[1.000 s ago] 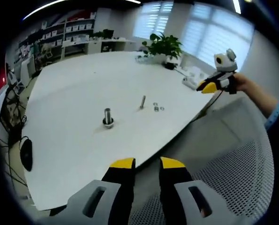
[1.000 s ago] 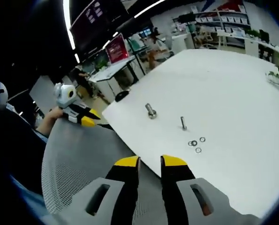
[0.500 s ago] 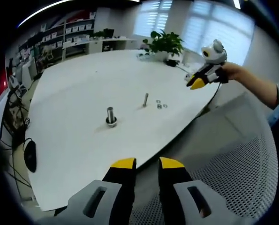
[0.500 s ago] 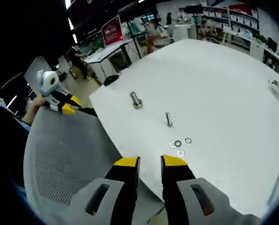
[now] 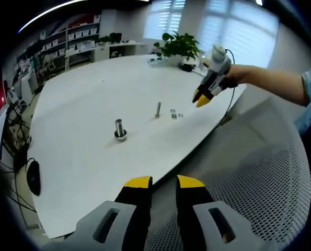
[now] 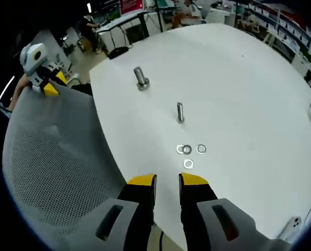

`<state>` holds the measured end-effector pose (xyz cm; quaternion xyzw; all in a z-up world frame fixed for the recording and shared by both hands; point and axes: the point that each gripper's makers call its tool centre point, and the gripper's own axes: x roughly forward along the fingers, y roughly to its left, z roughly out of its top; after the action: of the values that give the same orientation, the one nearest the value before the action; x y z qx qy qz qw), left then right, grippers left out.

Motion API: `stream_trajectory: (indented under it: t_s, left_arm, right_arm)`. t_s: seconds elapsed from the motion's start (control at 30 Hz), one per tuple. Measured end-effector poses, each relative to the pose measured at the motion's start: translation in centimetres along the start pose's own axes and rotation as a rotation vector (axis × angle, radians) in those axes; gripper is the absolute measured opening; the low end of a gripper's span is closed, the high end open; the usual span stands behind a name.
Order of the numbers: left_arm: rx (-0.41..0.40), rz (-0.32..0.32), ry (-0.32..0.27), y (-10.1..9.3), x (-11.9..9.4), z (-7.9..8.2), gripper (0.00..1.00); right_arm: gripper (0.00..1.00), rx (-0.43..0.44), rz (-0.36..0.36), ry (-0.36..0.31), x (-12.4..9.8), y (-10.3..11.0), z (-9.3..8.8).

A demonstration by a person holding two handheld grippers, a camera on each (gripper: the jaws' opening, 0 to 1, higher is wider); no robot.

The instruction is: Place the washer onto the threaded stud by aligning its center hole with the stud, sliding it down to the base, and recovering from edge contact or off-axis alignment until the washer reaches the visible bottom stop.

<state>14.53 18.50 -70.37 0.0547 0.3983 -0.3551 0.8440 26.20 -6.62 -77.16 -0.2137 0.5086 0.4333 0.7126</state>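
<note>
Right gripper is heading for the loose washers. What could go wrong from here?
The washers lie flat and bunched close together, two nearly touching, so the right gripper may pinch two or slide one away. The slim stud stands free on the table just beyond them and could tip if bumped. The thicker bolt could be mistaken for the target.

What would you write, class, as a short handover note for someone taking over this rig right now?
Left gripper: empty, jaws slightly apart, held back off the table edge above a mesh chair.
Right gripper: empty, jaws slightly apart, over the near edge of the white table, pointing at the washers.
Things: three or four loose washers lie flat; the thin stud stands just beyond them; a thicker bolt stands farther off.
Done: nothing picked up.
Left: grasp a washer, thread it over the stud, slide it to the base.
</note>
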Motion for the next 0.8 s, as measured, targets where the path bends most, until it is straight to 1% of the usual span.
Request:
stream_trajectory:
  t_s: [0.03,0.07,0.17,0.27,0.33,0.4,0.43,0.47,0.57,0.67,0.8]
  left_arm:
    - [-0.001,0.0,0.002,0.0,0.0,0.0,0.15]
    - [-0.001,0.0,0.003,0.0,0.0,0.0,0.15]
    - [-0.008,0.001,0.013,0.1,0.1,-0.2,0.15]
    - [-0.01,-0.002,0.017,0.1,0.1,-0.2,0.15]
    - [-0.011,0.002,0.004,0.3,0.1,0.0,0.15]
    - [-0.029,0.008,-0.003,0.6,0.0,0.2,0.14]
    - [-0.034,0.013,0.001,0.7,0.1,0.1,0.14]
    - [-0.034,0.026,0.018,0.9,0.1,-0.2,0.14]
    - [-0.029,0.014,0.04,0.6,0.3,-0.5,0.13]
    - [-0.03,0.015,0.044,0.7,0.3,-0.6,0.13]
    - [-0.033,0.018,0.044,0.8,0.3,-0.5,0.13]
  right_arm:
    - [0.2,0.007,0.034,-0.003,0.3,0.3,0.3]
    - [0.2,0.011,0.049,-0.004,0.4,0.4,0.5]
    - [0.2,-0.019,0.027,0.02,1.1,-0.7,0.8]
    - [0.2,-0.102,0.001,0.053,1.6,-1.9,1.0]
    - [0.2,-0.155,-0.007,0.072,2.1,-2.5,1.1]
    - [0.19,-0.209,0.008,0.104,2.5,-2.7,1.0]
    - [0.19,-0.226,0.006,0.109,2.7,-2.9,1.1]
    - [0.19,-0.239,0.004,0.114,2.9,-3.0,1.2]
    - [0.19,-0.27,0.02,0.119,3.8,-3.0,1.3]
    - [0.19,-0.314,0.037,0.138,4.8,-2.9,1.2]
    - [0.21,-0.362,0.085,0.153,5.6,-1.9,1.6]
